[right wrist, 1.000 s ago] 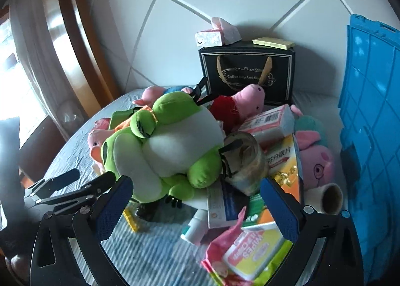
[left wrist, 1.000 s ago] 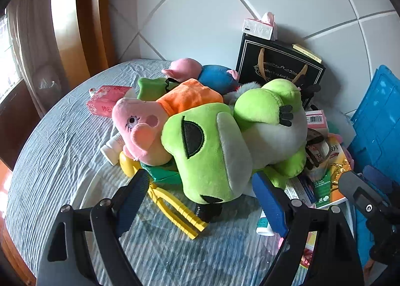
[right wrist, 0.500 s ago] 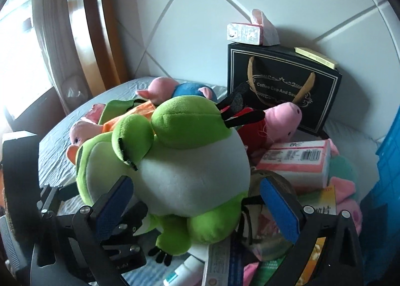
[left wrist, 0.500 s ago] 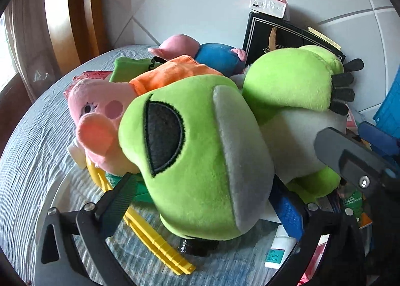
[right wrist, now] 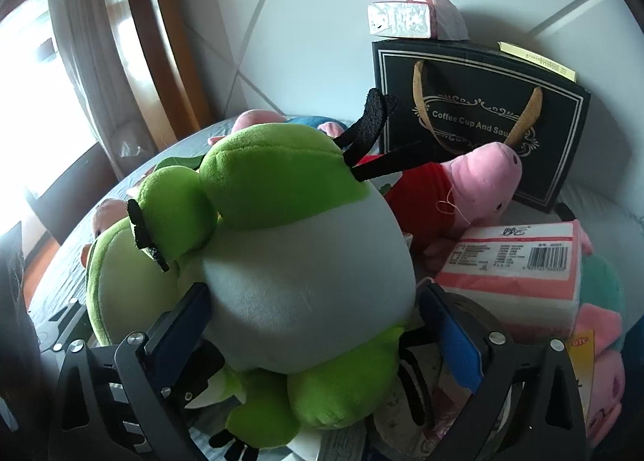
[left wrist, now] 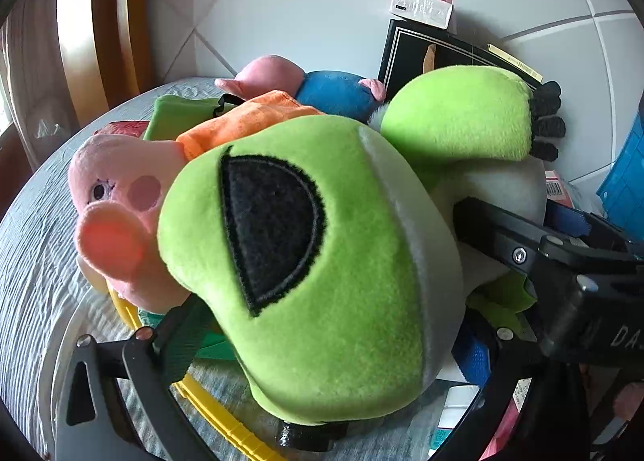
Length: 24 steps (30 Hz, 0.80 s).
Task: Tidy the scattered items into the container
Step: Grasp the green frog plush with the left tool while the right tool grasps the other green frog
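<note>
Behind the green frog plush [right wrist: 306, 280], a black gift bag [right wrist: 479, 118] stands.

Each wrist camera looks steeply down along its fingers, very close, at the green frog plush [left wrist: 322, 267] [right wrist: 298, 284]: left faces its head, right its belly; both share the black gift bag [left wrist: 426, 58] [right wrist: 479, 127] behind

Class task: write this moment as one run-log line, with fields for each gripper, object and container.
left gripper: open, straddling frog head | right gripper: open, straddling frog belly | container: blue, right edge | step: grasp pending
</note>
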Each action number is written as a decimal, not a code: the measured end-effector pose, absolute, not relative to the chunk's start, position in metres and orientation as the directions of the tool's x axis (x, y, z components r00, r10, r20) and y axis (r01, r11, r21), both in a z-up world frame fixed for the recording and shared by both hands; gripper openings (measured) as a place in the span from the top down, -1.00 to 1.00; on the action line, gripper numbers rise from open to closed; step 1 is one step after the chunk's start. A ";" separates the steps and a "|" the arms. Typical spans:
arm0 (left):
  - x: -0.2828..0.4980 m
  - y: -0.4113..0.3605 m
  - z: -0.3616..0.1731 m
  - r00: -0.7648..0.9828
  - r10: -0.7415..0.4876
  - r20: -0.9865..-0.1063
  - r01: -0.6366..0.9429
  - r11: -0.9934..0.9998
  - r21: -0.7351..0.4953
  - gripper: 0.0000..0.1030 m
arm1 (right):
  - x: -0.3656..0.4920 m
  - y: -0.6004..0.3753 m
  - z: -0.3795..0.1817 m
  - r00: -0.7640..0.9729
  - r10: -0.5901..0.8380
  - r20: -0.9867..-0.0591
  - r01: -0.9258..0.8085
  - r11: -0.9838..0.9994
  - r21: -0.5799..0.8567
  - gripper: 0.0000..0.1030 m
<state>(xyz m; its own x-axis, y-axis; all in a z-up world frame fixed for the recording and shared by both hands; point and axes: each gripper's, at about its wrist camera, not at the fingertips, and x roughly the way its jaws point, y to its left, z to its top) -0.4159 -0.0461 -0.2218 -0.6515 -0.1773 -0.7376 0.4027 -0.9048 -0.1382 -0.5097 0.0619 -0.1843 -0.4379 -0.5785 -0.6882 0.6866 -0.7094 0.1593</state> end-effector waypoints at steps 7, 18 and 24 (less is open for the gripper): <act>-0.417 -0.048 -0.222 -0.666 -0.144 -0.732 0.362 -0.920 -0.149 -1.00 | -0.510 0.058 -0.174 -0.431 -0.582 -0.690 0.712 -0.689 0.137 -1.00; -0.418 -0.039 -0.221 -0.695 -0.188 -0.694 0.354 -0.930 -0.103 -0.81 | -0.508 0.055 -0.190 -0.443 -0.581 -0.683 0.700 -0.700 0.142 -0.89; -0.405 -0.035 -0.212 -0.709 -0.205 -0.674 0.344 -0.936 -0.077 -0.73 | -0.493 0.064 -0.184 -0.454 -0.609 -0.651 0.695 -0.699 0.170 -0.72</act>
